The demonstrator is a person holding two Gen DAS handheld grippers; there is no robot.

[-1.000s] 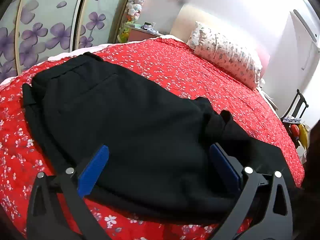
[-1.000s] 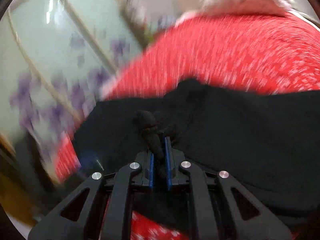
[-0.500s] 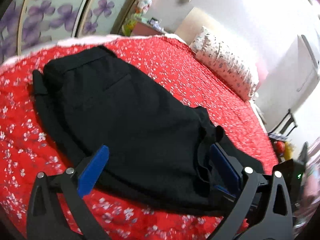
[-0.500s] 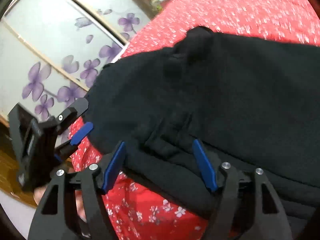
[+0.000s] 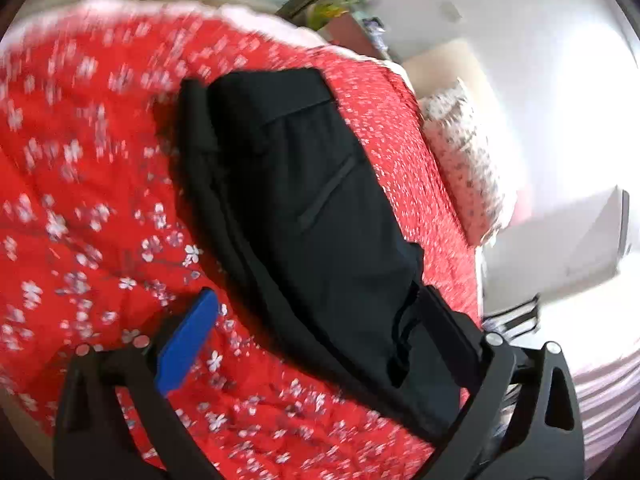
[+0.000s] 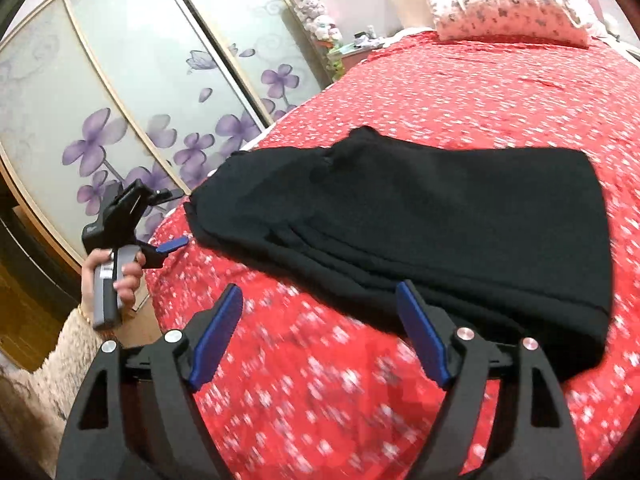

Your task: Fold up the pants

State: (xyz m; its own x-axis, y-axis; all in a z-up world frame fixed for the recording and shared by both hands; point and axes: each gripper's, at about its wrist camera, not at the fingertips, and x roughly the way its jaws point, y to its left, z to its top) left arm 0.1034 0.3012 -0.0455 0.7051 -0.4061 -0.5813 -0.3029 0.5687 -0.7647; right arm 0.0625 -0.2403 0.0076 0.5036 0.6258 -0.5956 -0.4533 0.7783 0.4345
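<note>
The black pants [image 6: 432,220] lie folded in a compact stack on the red flowered bedspread [image 6: 460,92]; in the left wrist view the pants [image 5: 316,208] show the waistband and a pocket seam. My right gripper [image 6: 320,332] is open and empty, held above the bedspread just in front of the pants' near edge. My left gripper [image 5: 316,332] is open and empty, back from the pants. In the right wrist view the left gripper [image 6: 160,236] is in a hand off the bed's left edge.
A flowered pillow [image 6: 508,12] lies at the head of the bed. Sliding doors with purple flowers [image 6: 132,120] stand along the left side. A nightstand with small items [image 6: 352,46] is beside the headboard. The bedspread [image 5: 80,200] extends around the pants.
My right gripper let go of the pants, opened and pulled back off them. My left gripper drew back off the pants toward the bed's edge. The pants stay folded.
</note>
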